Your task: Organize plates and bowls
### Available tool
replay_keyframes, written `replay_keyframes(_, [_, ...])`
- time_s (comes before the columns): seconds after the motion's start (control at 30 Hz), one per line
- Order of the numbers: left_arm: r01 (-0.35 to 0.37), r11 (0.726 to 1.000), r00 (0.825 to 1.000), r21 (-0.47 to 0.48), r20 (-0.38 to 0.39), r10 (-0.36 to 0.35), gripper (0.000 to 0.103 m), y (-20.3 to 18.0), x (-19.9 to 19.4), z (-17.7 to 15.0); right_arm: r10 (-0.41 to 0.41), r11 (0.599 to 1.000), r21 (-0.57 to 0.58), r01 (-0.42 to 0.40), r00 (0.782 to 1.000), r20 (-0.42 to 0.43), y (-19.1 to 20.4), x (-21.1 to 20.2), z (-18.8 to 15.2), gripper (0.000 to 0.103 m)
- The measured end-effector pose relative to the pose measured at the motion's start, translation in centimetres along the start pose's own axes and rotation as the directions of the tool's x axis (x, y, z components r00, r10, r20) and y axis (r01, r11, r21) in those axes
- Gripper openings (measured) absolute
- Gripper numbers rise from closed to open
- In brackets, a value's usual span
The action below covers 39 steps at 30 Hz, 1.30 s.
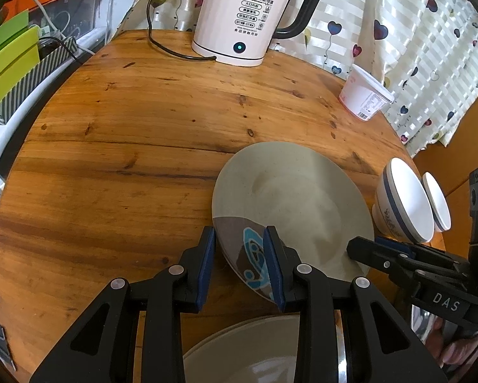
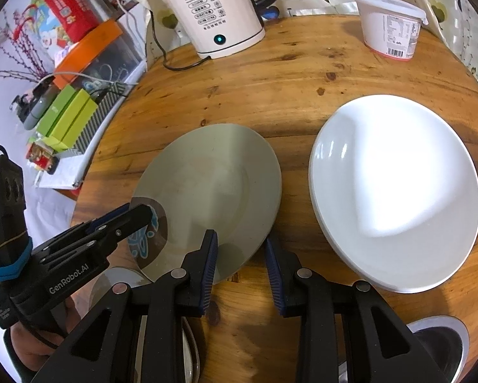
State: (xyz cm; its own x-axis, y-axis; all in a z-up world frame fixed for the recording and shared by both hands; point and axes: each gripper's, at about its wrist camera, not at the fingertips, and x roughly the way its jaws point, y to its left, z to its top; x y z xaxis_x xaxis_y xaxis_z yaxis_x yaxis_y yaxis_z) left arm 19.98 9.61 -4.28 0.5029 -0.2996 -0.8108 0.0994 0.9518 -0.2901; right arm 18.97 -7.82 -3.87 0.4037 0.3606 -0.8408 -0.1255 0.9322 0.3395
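Note:
A grey plate [image 1: 290, 191] with a brown patch and a blue pattern is held between both grippers above the round wooden table [image 1: 127, 159]. My left gripper [image 1: 240, 239] is shut on its patterned near-left rim, one finger over the plate and one outside the edge. In the right wrist view the same plate [image 2: 213, 178] has its near rim between the pads of my right gripper [image 2: 240, 239], which is shut on it. Each gripper shows in the other's view: the right gripper [image 1: 366, 245] and the left gripper [image 2: 136, 214]. A hand holds each handle.
A large white plate [image 2: 395, 191] lies to the right. Two white bowls with blue bands [image 1: 401, 201] stand at the table's right edge. Another grey plate [image 1: 239, 351] and a metal bowl [image 2: 440, 335] lie close below. A white kettle [image 1: 242, 16] and a tub [image 2: 392, 28] stand at the back.

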Motion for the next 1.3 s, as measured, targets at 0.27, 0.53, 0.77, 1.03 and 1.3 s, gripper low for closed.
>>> replay_keyframes(0.27, [-0.010, 1.000, 1.000, 0.003, 0.021, 0.010, 0.032, -0.1, -1.0, 0.0, 0.012, 1.000, -0.016, -0.012, 1.000, 0.017, 0.4, -0.5, 0.1, 0.029])
replay_keyframes(0.53, [-0.015, 1.000, 0.999, 0.004, 0.046, 0.015, 0.032, -0.4, -2.4, -0.3, 0.022, 0.999, -0.035, -0.020, 0.999, 0.040, 0.8, -1.5, 0.1, 0.029])
replay_keyframes(0.77, [-0.023, 1.000, 0.997, -0.012, 0.070, 0.024, 0.032, -0.4, -4.1, -1.2, 0.036, 0.998, -0.055, -0.033, 0.998, 0.052, 1.5, -2.6, -0.5, 0.029])
replay_keyframes(1.03, [-0.036, 0.999, 0.994, -0.037, 0.097, 0.039, 0.032, -0.5, -6.2, -3.1, 0.059, 0.995, -0.086, -0.054, 0.997, 0.057, 2.5, -3.9, -2.0, 0.029])
replay_keyframes(1.3, [-0.055, 0.997, 0.991, -0.057, 0.119, 0.062, 0.032, -0.6, -8.0, -5.1, 0.076, 0.991, -0.116, -0.069, 0.996, 0.054, 3.3, -4.7, -3.6, 0.029])
